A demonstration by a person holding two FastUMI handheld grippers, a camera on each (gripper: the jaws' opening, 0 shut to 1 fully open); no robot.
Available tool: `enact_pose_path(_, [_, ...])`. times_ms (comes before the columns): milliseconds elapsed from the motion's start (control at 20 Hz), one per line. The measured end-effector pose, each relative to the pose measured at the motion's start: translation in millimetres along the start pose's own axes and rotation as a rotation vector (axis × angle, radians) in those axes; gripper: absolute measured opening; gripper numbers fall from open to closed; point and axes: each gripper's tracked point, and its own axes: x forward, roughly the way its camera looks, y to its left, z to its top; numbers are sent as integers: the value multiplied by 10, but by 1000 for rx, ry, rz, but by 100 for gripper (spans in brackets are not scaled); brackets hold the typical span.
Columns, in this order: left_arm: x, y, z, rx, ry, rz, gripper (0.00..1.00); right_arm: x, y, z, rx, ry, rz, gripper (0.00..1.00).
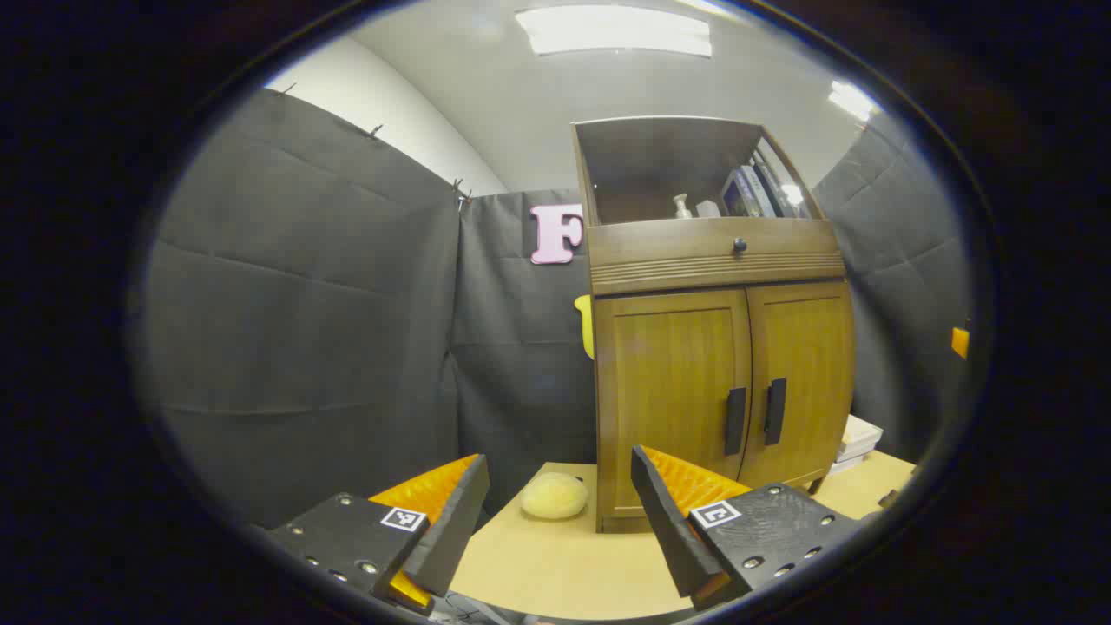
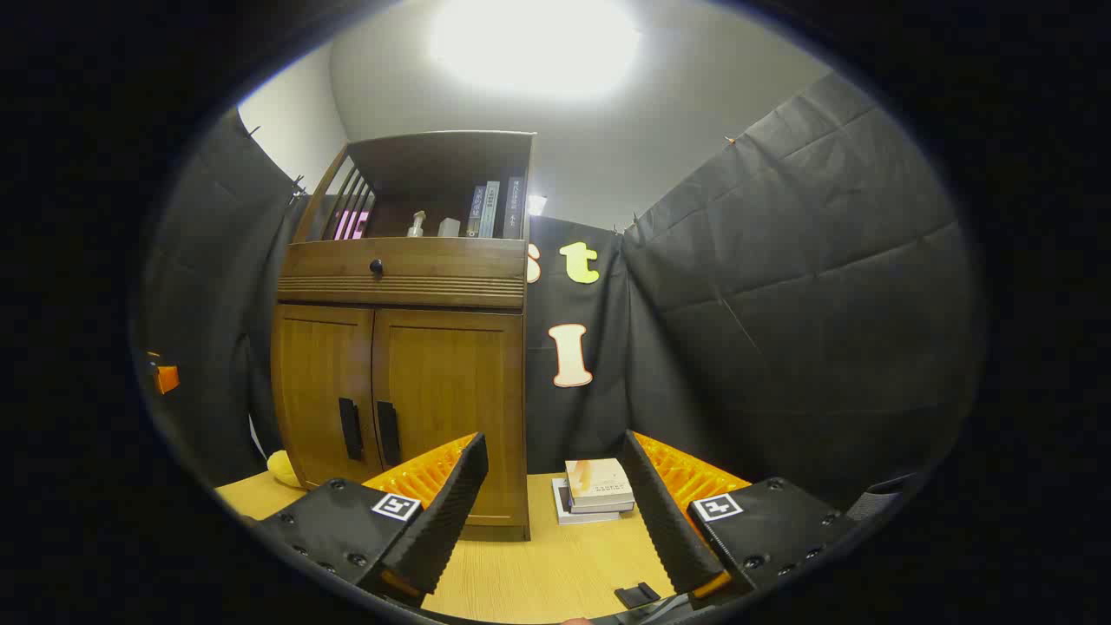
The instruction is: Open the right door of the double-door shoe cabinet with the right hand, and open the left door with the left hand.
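Note:
A brown wooden shoe cabinet (image 1: 712, 347) stands on the table, both lower doors closed. Its left door (image 1: 668, 391) and right door (image 1: 803, 373) each carry a dark vertical handle (image 1: 735, 421) (image 1: 774, 411) near the middle seam. In the right gripper view the cabinet (image 2: 408, 347) sits left of centre, with the right door (image 2: 451, 408) and its handle (image 2: 387, 433) nearest. My left gripper (image 1: 555, 512) is open, short of the cabinet and to its left. My right gripper (image 2: 555, 499) is open too, off the cabinet's right side. Neither touches the doors.
A drawer with a round knob (image 1: 739, 246) and an open shelf with books (image 1: 751, 191) top the cabinet. A pale round plush (image 1: 554, 496) lies left of it; stacked books (image 2: 597, 489) lie right of it. A small dark clip (image 2: 636, 595) lies near the table's (image 2: 521, 573) front edge.

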Motion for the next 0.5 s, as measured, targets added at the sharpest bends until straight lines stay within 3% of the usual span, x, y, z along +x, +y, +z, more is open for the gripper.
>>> enact_pose_path(500, [31,-22,-44,-1,3,0,96,113,83,25,0,-6,3,96])
